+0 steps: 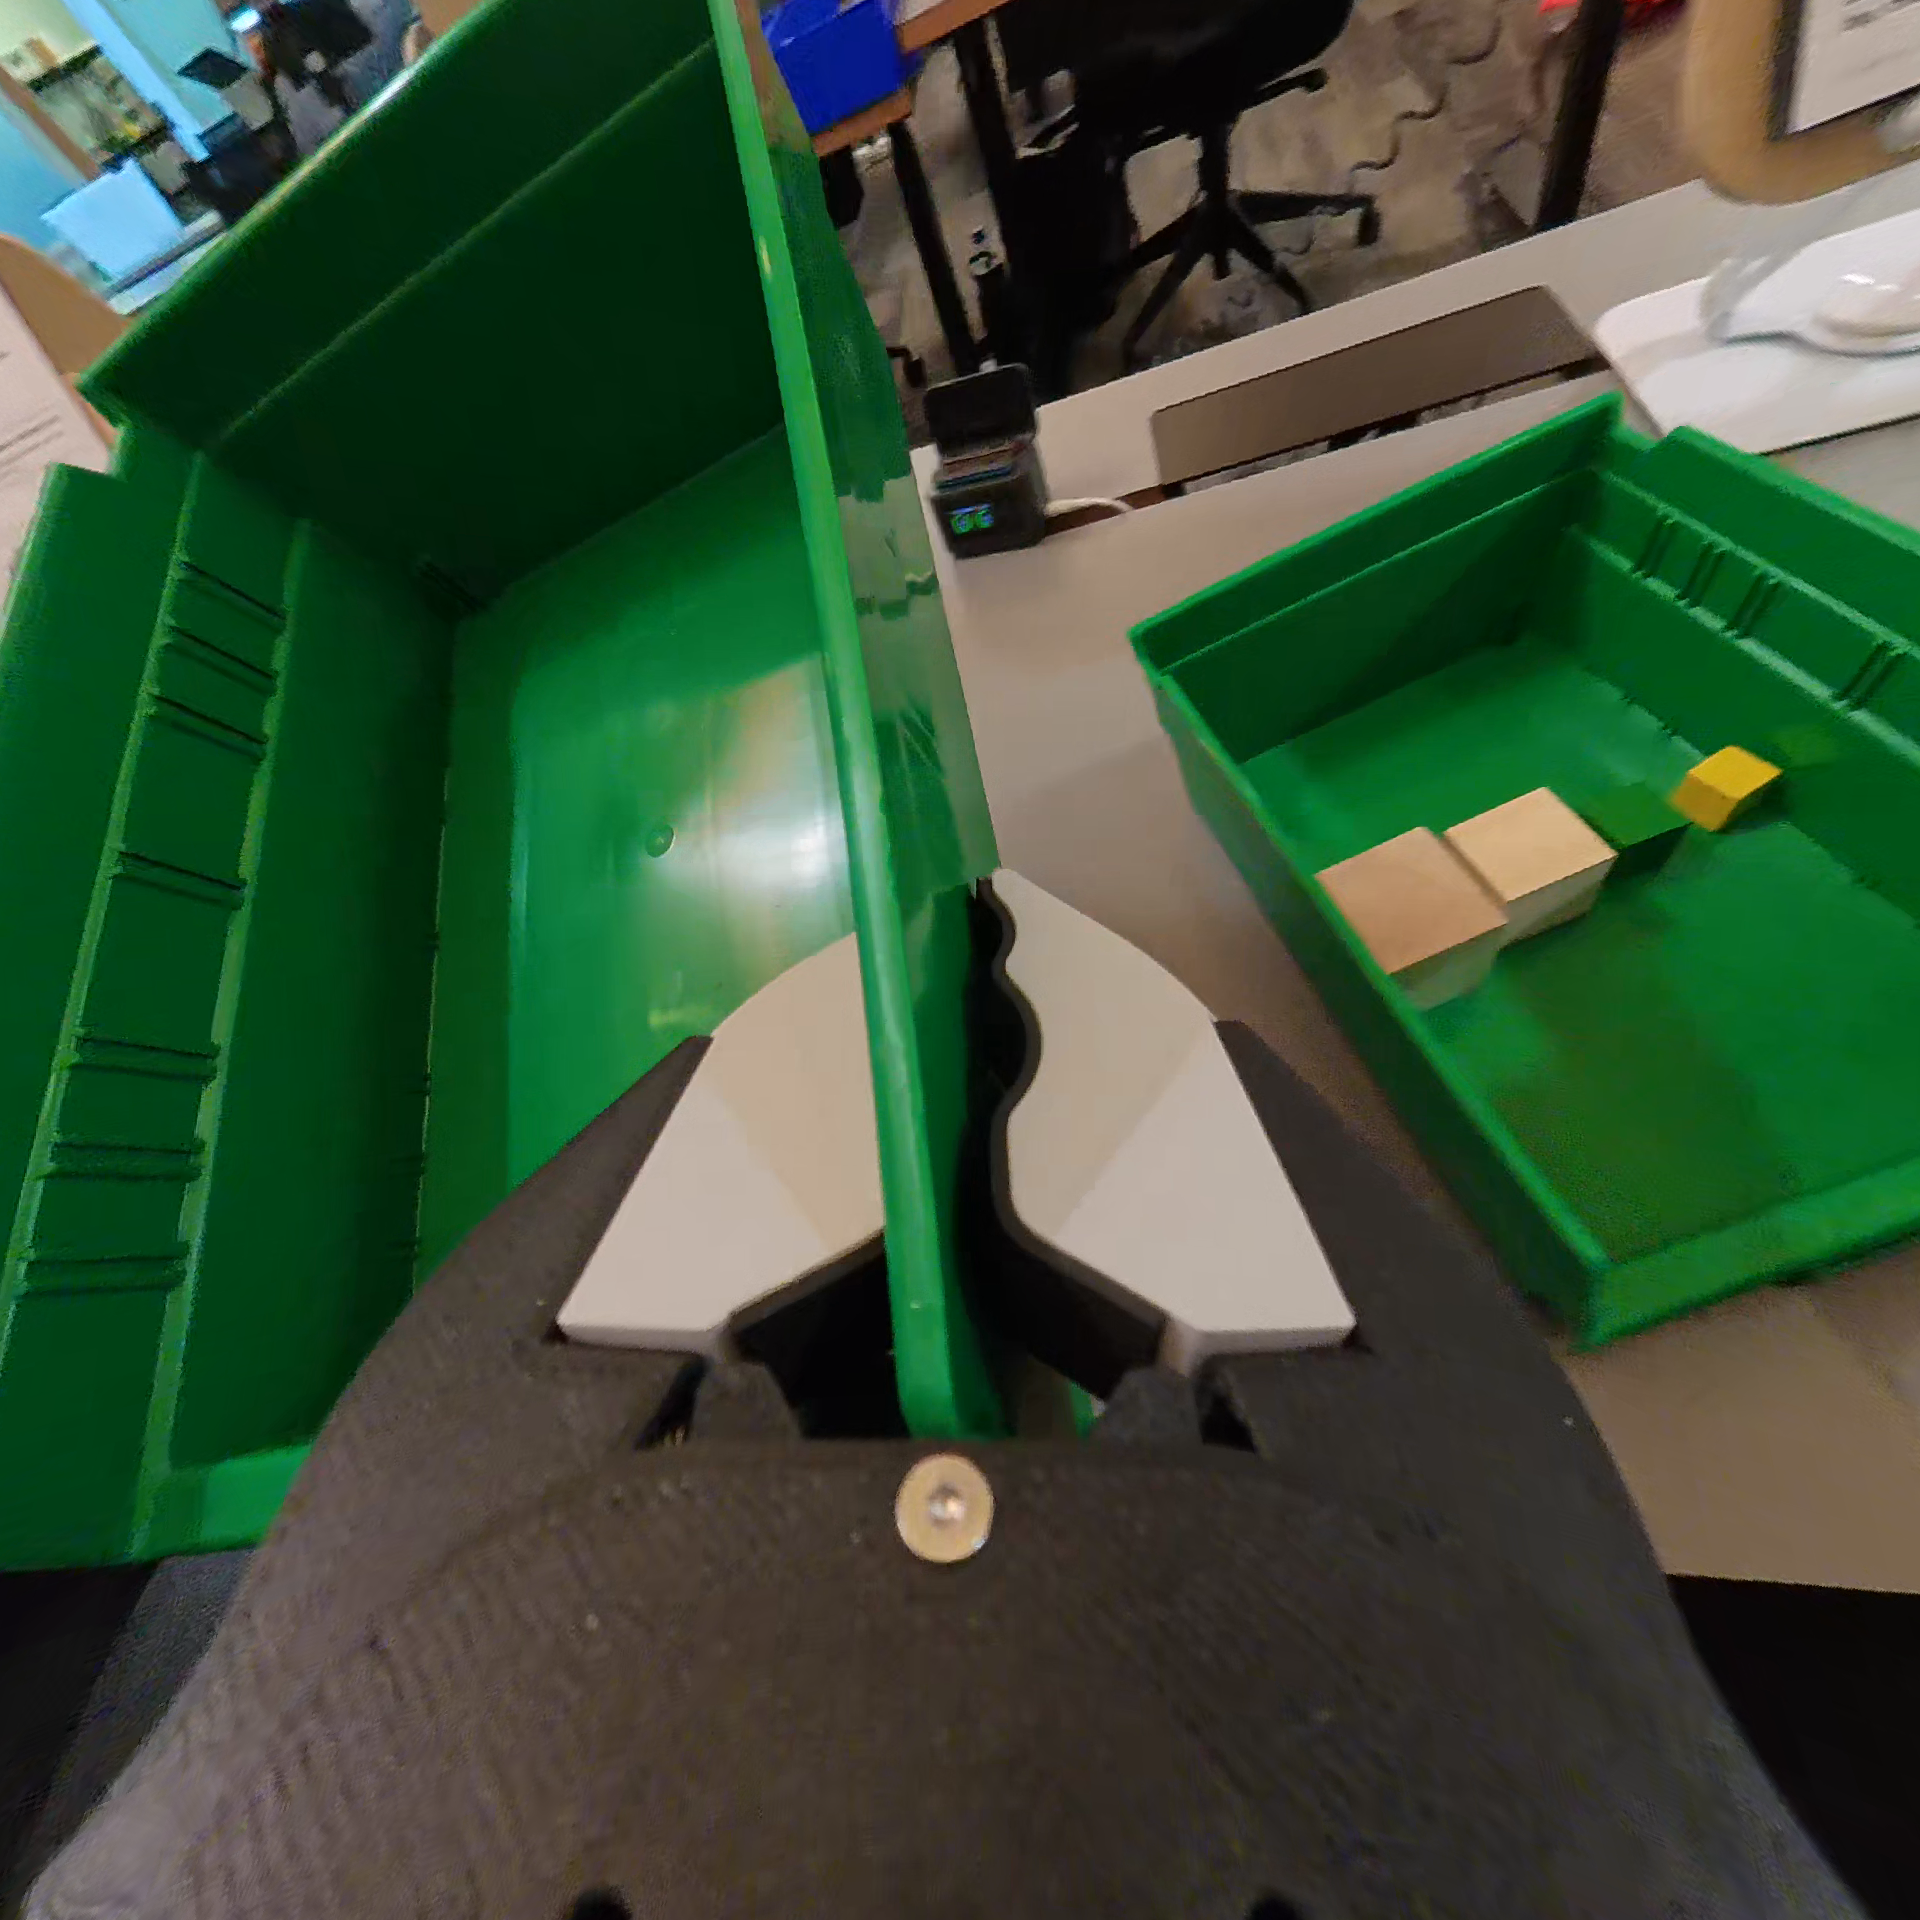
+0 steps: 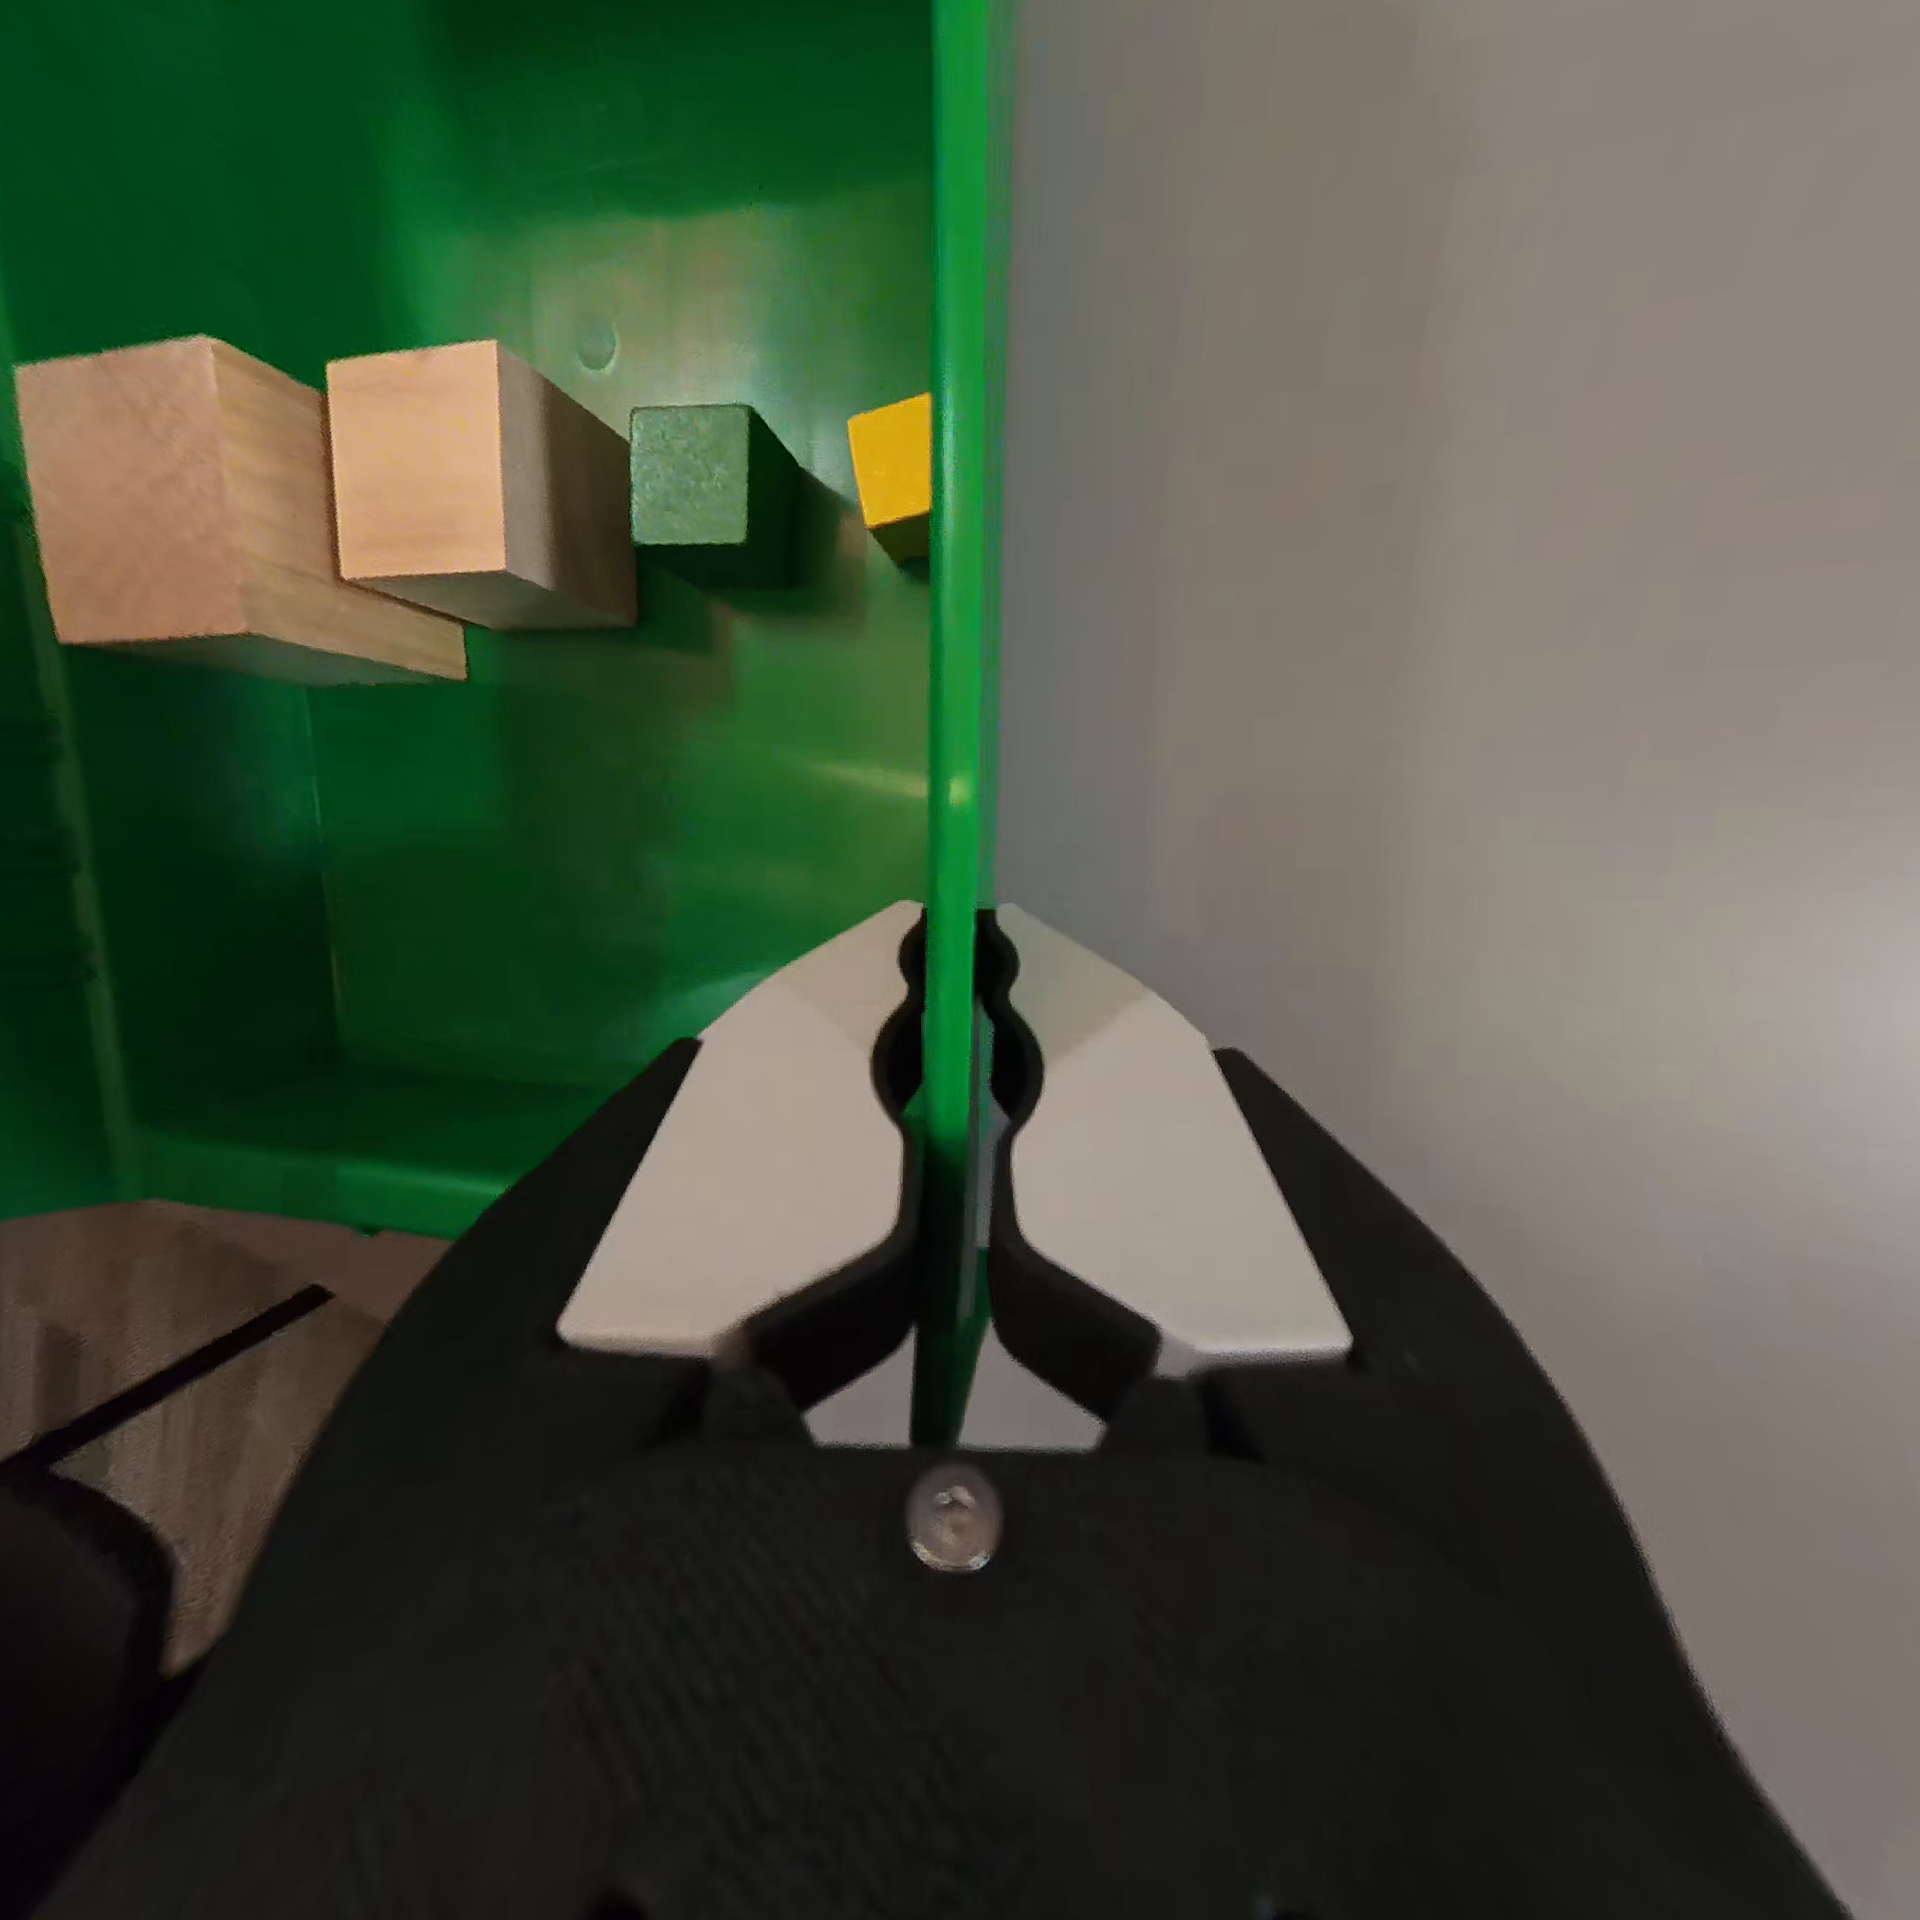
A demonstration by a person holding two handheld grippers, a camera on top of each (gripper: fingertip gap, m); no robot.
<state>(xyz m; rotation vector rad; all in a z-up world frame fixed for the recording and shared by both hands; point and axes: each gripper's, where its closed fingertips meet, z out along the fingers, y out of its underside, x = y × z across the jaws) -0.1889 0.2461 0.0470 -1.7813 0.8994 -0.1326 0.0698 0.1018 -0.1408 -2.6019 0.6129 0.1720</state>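
Two grippers are each clamping a bin wall: the left gripper (image 1: 935, 935) is pinching the side wall of an empty green bin (image 1: 343, 790), the right gripper (image 2: 951, 914) is pinching the side wall of a second green bin (image 2: 468, 883). Four blocks are lying in a row across that second bin's floor: two wooden blocks (image 2: 166, 488) touching, a dark green cube (image 2: 691, 473), and a yellow cube (image 2: 891, 457) nearest the gripped wall. Both bins are sitting well apart on a grey table (image 1: 1049, 727).

four blocks (image 2: 457, 488) in a row inside right bin (image 1: 1195, 717) | empty bin (image 1: 312, 831) left of it
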